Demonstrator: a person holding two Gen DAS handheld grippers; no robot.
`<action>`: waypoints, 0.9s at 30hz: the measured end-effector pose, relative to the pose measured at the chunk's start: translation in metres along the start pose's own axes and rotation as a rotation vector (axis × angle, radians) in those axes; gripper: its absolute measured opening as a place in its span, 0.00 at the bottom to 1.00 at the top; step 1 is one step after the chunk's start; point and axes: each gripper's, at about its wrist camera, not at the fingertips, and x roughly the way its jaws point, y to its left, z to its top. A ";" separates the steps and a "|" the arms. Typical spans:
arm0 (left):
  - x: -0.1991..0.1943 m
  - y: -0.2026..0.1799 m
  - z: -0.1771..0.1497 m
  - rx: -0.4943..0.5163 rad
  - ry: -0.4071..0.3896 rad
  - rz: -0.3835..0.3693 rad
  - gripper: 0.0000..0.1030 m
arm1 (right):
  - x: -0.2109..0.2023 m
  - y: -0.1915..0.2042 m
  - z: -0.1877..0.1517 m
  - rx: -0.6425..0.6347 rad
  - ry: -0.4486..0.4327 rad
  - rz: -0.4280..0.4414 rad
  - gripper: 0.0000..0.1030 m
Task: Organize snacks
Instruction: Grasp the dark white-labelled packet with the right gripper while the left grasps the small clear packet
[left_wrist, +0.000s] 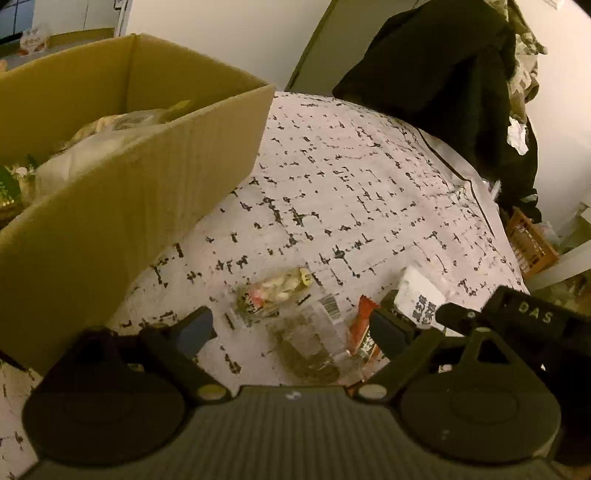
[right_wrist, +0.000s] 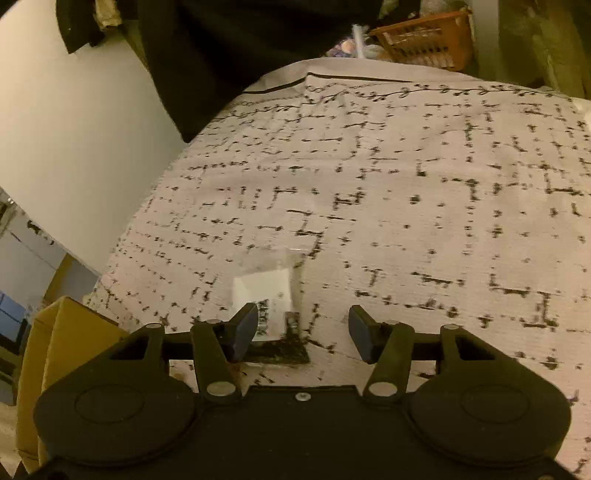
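Cardboard box (left_wrist: 129, 158) at upper left holds snacks; three packets (left_wrist: 273, 295) remain on the worktop (left_wrist: 369, 184); both tools (left_wrist: 291, 328) (right_wrist: 303, 332) stand apart, empty.

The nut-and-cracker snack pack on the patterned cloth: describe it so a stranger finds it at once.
Start at the cardboard box on the patterned cloth. Just beside its near corner lies the mixed snack pack. Alone among the neighbouring packets, it is clear and shows pale nuts with a yellow tag.

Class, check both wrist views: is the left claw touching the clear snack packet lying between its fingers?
Apart. In the left wrist view the left claw stands open, and patterned cloth shows between each finger and the clear snack packet.
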 end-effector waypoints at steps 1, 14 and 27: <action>0.000 -0.001 0.000 -0.002 0.000 0.002 0.85 | 0.001 0.001 0.000 -0.005 -0.001 0.002 0.52; -0.002 -0.006 -0.002 0.035 0.024 -0.022 0.36 | 0.008 0.011 -0.007 -0.068 0.024 0.005 0.27; -0.034 -0.004 0.006 0.041 0.009 -0.064 0.33 | -0.018 0.024 -0.010 -0.085 -0.029 0.033 0.03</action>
